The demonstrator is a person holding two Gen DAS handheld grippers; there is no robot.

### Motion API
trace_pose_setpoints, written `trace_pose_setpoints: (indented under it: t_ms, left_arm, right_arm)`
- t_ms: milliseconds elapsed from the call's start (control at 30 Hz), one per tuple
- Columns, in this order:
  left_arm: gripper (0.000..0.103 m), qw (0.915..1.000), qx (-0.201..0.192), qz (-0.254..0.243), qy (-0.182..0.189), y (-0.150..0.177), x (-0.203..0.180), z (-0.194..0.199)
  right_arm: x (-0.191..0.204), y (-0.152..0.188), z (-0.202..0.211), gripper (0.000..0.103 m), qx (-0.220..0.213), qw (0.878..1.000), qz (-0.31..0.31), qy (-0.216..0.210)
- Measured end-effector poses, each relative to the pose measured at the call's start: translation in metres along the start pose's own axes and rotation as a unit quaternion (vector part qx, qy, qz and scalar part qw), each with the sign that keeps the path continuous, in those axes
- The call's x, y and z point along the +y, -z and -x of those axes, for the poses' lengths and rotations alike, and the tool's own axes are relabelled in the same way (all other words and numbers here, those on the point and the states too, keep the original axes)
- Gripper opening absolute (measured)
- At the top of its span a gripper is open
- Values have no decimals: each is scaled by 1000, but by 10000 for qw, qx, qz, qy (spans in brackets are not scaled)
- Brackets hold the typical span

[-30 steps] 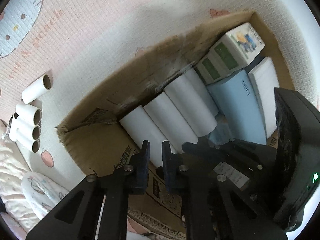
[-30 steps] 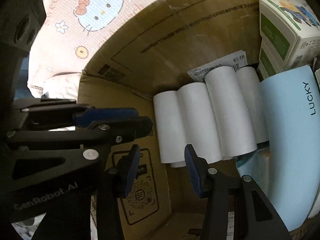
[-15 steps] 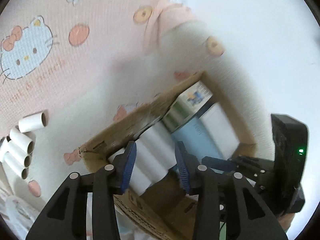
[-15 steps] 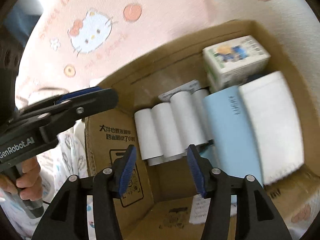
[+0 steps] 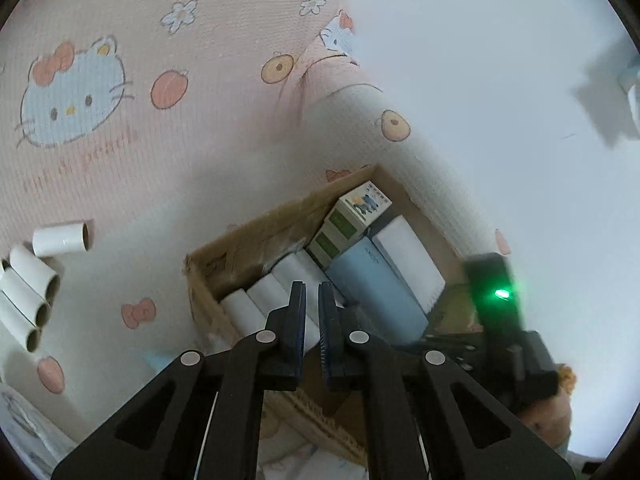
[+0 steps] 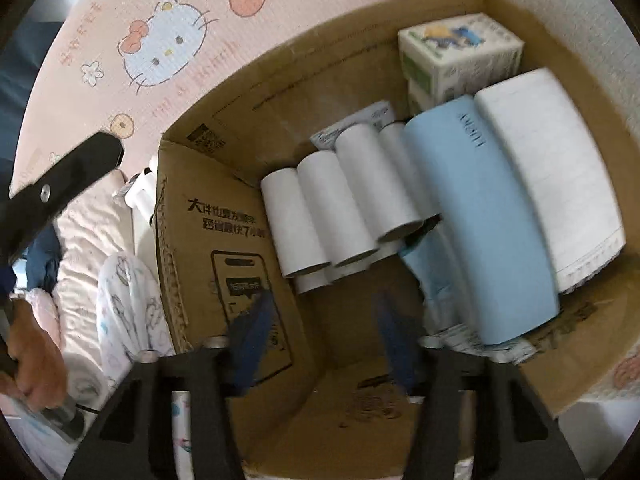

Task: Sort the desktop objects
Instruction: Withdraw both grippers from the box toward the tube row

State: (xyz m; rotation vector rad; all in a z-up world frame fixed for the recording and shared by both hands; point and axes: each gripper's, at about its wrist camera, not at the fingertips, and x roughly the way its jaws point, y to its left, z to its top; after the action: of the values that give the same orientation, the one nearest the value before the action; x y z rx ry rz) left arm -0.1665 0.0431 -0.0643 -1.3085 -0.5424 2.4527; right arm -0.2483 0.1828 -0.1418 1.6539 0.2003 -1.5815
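the left tongs (image 5: pixel 311 312) are pulling up and away from the cardboard box (image 5: pixel 256 236) and are now squeezed together with nothing in them. more white tubes (image 5: pixel 28 288) are lying loose on the pink mat (image 5: pixel 120 168), near its left edge. the right tongs (image 6: pixel 320 340) are also lifting, and their jaws are closing on nothing. inside the box, white rolls (image 6: pixel 340 200) are lying in a row against the left wall, beside the blue pack (image 6: pixel 480 232). it looks like a roll was just dropped in, so the loose tubes are probably next.
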Motion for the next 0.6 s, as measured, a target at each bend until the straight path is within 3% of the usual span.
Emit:
trace_pose_setpoints:
  t_ms: [200,333,400,600]
  left_arm:
    - [7,9985,-533,-28,79,26,28,30]
    - [7,9954,-879,349,129,47,62,43]
    - [7,9949,-877,478,133,56,77,45]
    - [7,9957,-759,480,-208,76,107,48]
  right_arm:
    - [-2,-10,-47,36,670,9964,-11,512]
    - [-4,-19,-69,36,1106,9889,-7,993]
    - [-1,-21,-66,36,1037,9888,106,1069]
    - [-4,-36,-79,36,1352,9822,19,1307]
